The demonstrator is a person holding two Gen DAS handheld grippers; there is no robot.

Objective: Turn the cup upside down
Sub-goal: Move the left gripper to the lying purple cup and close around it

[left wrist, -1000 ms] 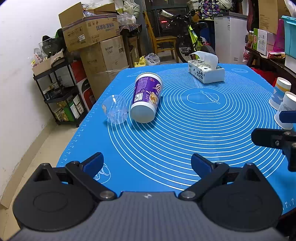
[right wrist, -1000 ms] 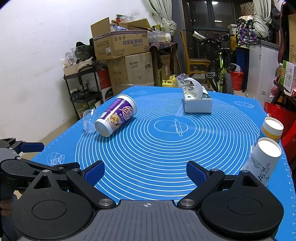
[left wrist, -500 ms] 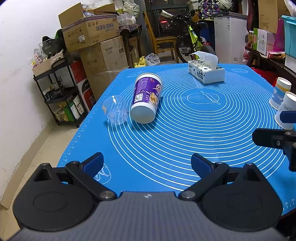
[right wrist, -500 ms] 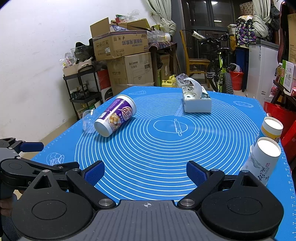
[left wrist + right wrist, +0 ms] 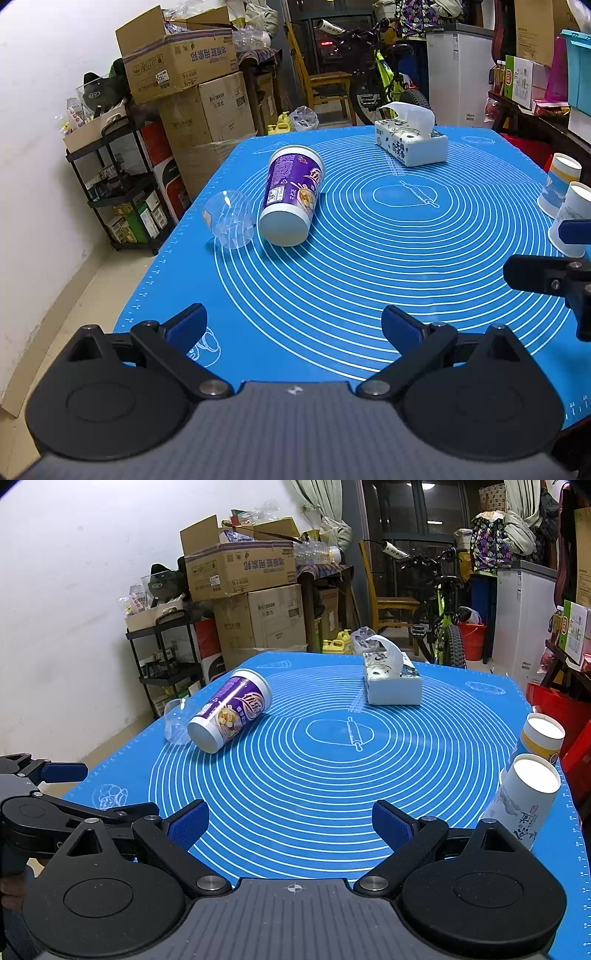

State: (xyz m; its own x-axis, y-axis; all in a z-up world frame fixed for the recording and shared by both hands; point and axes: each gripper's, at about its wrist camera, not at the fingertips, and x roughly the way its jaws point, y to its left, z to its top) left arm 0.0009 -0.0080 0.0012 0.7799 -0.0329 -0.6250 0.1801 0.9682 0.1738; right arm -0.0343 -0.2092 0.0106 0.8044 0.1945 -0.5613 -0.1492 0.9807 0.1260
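A purple and white cup lies on its side on the blue mat, base toward me; it also shows in the right wrist view. A clear plastic cup lies on its side just left of it, also in the right wrist view. Two paper cups stand upside down at the mat's right edge. My left gripper is open and empty over the near left of the mat. My right gripper is open and empty over the near edge.
A tissue box stands at the far side of the mat. Cardboard boxes, a black shelf, a chair and a bicycle stand behind the table. The floor drops off at the mat's left edge.
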